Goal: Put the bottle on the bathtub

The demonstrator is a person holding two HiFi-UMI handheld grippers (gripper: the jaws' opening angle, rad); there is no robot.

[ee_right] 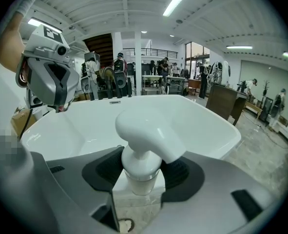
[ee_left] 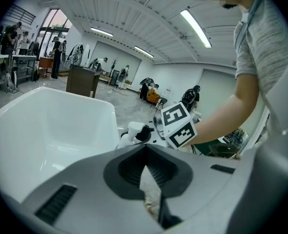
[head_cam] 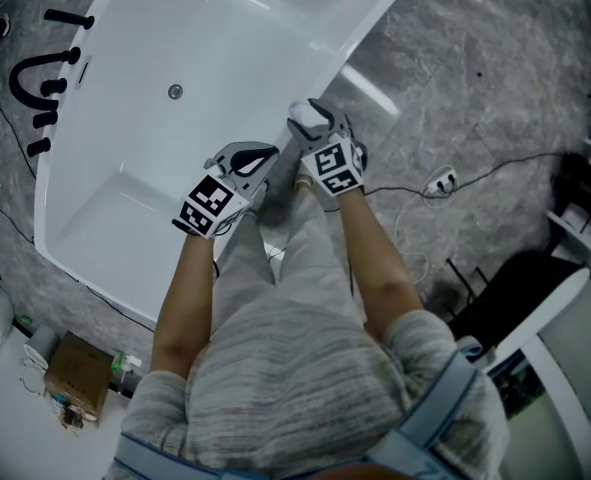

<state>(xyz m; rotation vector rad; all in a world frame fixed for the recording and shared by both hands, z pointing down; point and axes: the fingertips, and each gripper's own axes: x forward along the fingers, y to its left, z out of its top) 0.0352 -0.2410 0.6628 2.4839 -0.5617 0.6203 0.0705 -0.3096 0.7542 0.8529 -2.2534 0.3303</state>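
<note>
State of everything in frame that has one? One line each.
bottle: upright, pump on, gripped at the neck.
right gripper: shut on bottle.
left gripper: shut, empty.
tub: empty, no water.

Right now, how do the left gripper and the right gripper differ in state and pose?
The left gripper is shut, its jaws together with nothing between them. The right gripper is shut on the bottle, its jaws wide around the neck under the white pump head. In the head view, the right gripper reaches farther forward than the left gripper. Both carry marker cubes and hang, tilted downward, by the near rim of the bathtub.
</note>
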